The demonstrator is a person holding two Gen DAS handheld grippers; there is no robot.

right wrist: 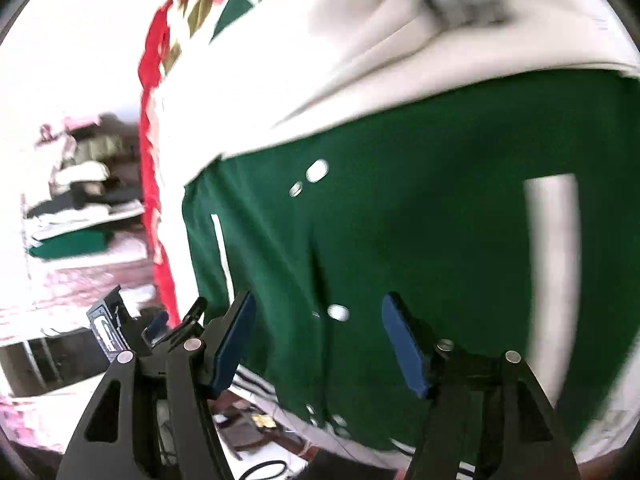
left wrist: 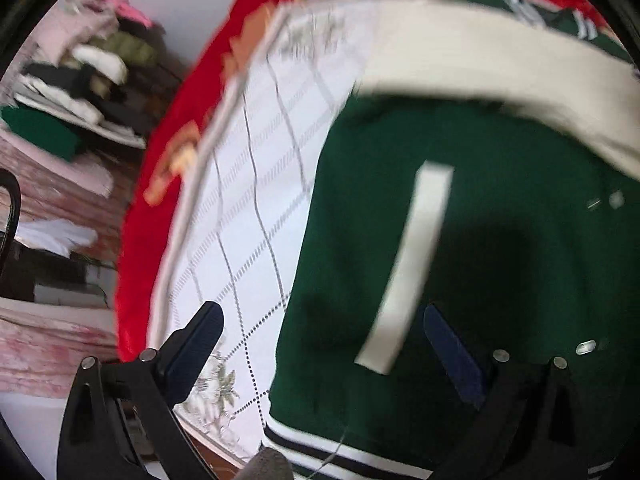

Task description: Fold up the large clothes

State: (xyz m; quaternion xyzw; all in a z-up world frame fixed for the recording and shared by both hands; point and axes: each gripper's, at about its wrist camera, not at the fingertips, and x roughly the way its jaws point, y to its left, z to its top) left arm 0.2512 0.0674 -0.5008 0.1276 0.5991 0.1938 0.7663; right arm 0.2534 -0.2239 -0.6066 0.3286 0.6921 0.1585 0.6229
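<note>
Green jacket beneath both grippers' (spread) fingers.

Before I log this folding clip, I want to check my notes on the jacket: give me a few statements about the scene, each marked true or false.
1. The jacket is green with a white sleeve. True.
2. The left hand-held gripper is shut on the jacket. False: it is open and holds nothing.
3. The right hand-held gripper is open. True.
4. The jacket lies on a bare wooden floor. False: it lies on a white patterned sheet.
5. A red blanket edges the sheet. True.
</note>
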